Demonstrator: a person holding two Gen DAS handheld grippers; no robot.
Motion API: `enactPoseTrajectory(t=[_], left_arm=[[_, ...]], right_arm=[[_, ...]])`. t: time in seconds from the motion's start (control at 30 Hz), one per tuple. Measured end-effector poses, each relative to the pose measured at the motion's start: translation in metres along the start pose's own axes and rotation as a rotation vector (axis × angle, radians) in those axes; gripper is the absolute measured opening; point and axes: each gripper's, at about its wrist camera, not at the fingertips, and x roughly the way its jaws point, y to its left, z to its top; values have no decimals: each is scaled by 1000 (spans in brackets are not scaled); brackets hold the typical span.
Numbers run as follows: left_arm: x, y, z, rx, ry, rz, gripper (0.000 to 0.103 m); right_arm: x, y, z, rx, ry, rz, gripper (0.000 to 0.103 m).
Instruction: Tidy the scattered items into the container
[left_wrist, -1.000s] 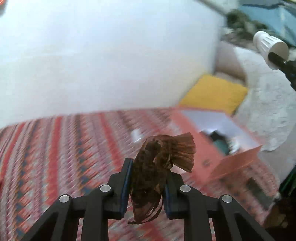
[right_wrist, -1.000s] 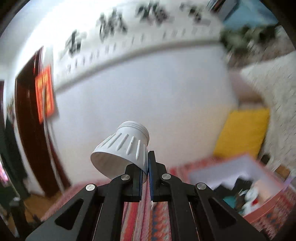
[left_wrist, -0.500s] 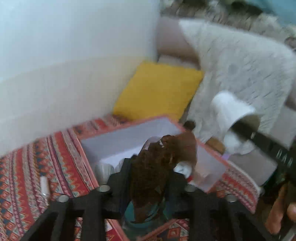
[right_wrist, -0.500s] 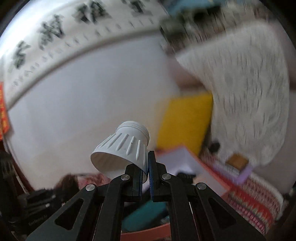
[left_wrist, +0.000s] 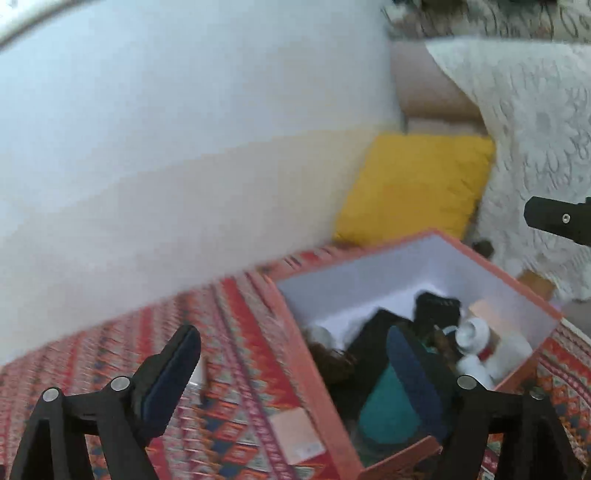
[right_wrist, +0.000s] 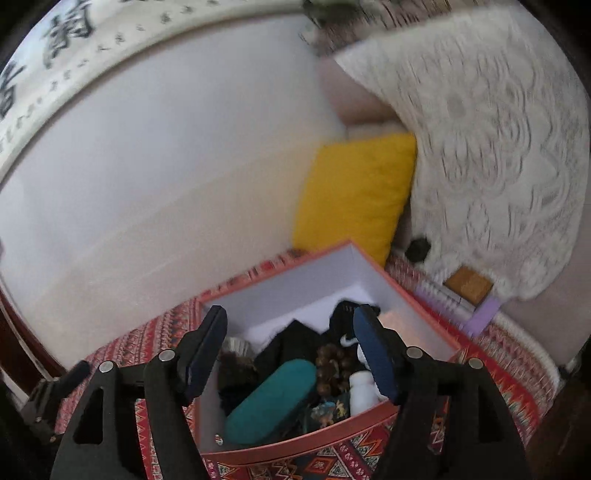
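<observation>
1. Both tools are empty now. The left tool (left_wrist: 291, 373) stands with its jaws spread wide over the near corner of the box (left_wrist: 310, 354), and the right tool (right_wrist: 291, 350) is just as wide, hovering right above the box's open top.

2. A second ago it was different: the left tool was clamped on a brown frilly hair tie, and the right tool was pinching a white ribbed cap by its rim. Neither is in the jaws any more.

3. And there's the brown hair tie (left_wrist: 332, 360), lying inside the box against the left wall, next to the teal case (right_wrist: 271, 400).

4. The white cap is harder to call. Something pale and ribbed (right_wrist: 236, 345) sits low in the far left corner of the box, just past the right tool's left finger, and that may well be it, but the blur won't let me swear to it.

5. Also in the box: black fabric (right_wrist: 291, 339), a string of brown beads (right_wrist: 334, 365), a small white bottle (right_wrist: 362, 391).

6. So two more items seem to have gone into the container at one stroke.

7. Not everything is in, though. On the patterned cloth (left_wrist: 229, 332) left of the box I can make out a small pale thing (left_wrist: 199, 369), partly hidden behind the left tool's finger. That looks like one more to collect.
</observation>
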Motion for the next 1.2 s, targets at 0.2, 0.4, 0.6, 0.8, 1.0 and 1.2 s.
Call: enactPoseTrajectory(t=[0.2, 0.4, 0.6, 0.8, 1.0, 1.2], left_arm=[[-54, 23, 5, -6, -97, 72, 94], [-95, 53, -1, -35, -133, 107, 98], [-103, 131, -40, -164, -38, 127, 99], [-34, 181, -64, -244, 110, 22, 99], [49, 215, -77, -311, 256, -102, 99], [149, 231, -80, -349, 415, -240, 99]], right_arm=[[-44, 62, 0, -150, -72, -45, 87], [-64, 107, -9, -215, -87, 4, 89], [-71, 159, -28, -250, -29, 208, 89], [9, 217, -93, -309, 232, 337, 91], [116, 257, -195, -604, 409, 61, 88], [166, 263, -246, -751, 483, -71, 86]])
